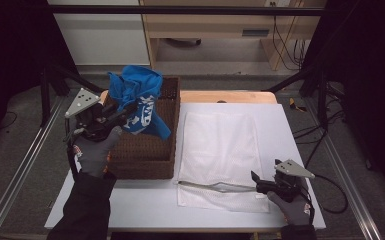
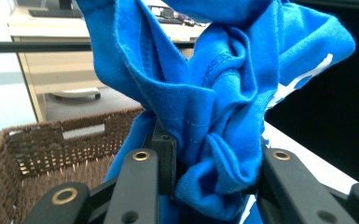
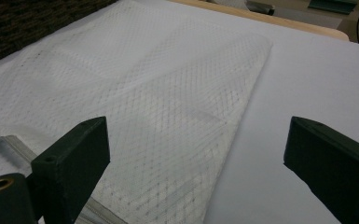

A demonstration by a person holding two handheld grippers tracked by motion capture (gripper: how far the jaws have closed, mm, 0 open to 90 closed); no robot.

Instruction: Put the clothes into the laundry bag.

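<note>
A blue garment with white print [image 1: 139, 95] hangs bunched above a brown wicker basket [image 1: 145, 162] at the table's left. My left gripper [image 1: 126, 111] is shut on it; in the left gripper view the blue cloth [image 2: 205, 93] is pinched between the jaws of the left gripper [image 2: 212, 156], with the basket [image 2: 37, 144] below. A white mesh laundry bag [image 1: 220, 145] lies flat on the table, its zipper edge [image 1: 215, 186] toward me. My right gripper [image 1: 256, 182] is open by the bag's near right corner. The right gripper [image 3: 196, 140] hovers just over the mesh bag [image 3: 135, 84], nothing between its jaws.
The white table top [image 1: 280, 125] extends to the right of the bag, with a wooden strip [image 1: 230, 96] along its far edge. Metal rails [image 1: 25, 165] run beside the table. A desk and cables [image 1: 285, 45] stand beyond it.
</note>
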